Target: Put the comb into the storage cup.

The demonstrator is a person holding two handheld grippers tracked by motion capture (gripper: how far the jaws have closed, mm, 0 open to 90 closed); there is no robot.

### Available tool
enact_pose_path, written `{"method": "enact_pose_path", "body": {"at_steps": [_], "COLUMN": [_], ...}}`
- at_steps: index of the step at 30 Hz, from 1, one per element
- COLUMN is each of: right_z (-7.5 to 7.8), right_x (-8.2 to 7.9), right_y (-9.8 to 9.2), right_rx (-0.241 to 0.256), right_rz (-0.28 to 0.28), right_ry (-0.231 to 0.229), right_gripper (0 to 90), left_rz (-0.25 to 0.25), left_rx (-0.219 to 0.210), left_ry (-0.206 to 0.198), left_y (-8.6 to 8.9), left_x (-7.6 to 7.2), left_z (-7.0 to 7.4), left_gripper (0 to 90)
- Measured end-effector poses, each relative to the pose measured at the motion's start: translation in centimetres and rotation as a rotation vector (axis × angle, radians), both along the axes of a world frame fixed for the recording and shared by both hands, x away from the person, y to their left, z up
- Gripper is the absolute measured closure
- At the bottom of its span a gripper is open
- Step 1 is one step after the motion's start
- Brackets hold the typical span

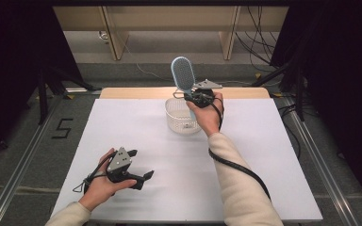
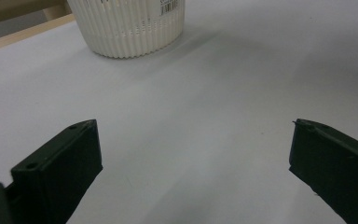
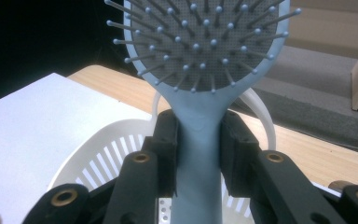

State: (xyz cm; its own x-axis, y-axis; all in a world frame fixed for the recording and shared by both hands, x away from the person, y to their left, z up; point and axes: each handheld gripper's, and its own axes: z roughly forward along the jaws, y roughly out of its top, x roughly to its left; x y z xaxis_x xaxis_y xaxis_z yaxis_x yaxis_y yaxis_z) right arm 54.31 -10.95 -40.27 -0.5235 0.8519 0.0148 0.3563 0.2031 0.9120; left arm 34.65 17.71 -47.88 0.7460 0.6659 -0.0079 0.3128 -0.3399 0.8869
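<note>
- Above the white basket (image 1: pixel 183 115), the right gripper (image 1: pixel 196 98) holds a light blue hairbrush (image 1: pixel 183 74) by its handle, head up and bristled face turned toward the person.
- Seen in the right gripper view, the two black jaws press against either side of the hairbrush (image 3: pixel 200 70) handle just below the head, and the slotted basket (image 3: pixel 105 154) lies directly beneath them.
- Relative to the basket, the brush is raised clear of the rim; whether the handle's lower end reaches inside cannot be told.
- The basket stands toward the far edge of the white table (image 1: pixel 136 136), near the strip of bare wood behind it.
- Well apart from the basket, on the person's near left, the left gripper (image 1: pixel 141 165) rests low over the table in the left hand (image 1: pixel 101 181).
- Its jaws stand wide apart with nothing between them; in the left gripper view the ribbed basket (image 2: pixel 130 28) wall sits ahead, beyond bare table (image 2: pixel 191 121).
</note>
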Motion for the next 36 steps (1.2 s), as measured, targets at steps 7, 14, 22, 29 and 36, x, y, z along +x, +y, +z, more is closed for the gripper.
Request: {"method": "enact_pose_path", "body": {"at_steps": [7, 14, 22, 29, 36], "right_z": [-0.09, -0.26, -0.38, -0.49, -0.57], "right_x": [-0.02, -0.02, 0.0, 0.0, 0.03], "right_y": [0.03, 0.11, 0.19, 0.26, 0.32], "right_rx": [-0.001, -0.01, -0.017, -0.025, -0.028], "right_rz": [0.003, 0.007, 0.01, 0.015, 0.02], "right_ry": [0.002, 0.003, 0.005, 0.009, 0.013], "right_gripper": [70.6, 70.6, 70.6, 70.6, 70.6], "left_rz": [0.0, -0.001, -0.001, -0.001, -0.001], "left_rx": [-0.002, -0.001, -0.002, -0.001, -0.002], "left_ry": [0.001, 0.0, 0.0, 0.001, 0.001], "left_y": [0.0, -0.02, -0.02, -0.02, -0.01], "left_x": [-0.01, -0.01, -0.01, -0.01, -0.01], "left_z": [0.0, -0.01, 0.0, -0.01, 0.0], "left_gripper": [1.6, 1.6, 1.6, 1.6, 1.6]}}
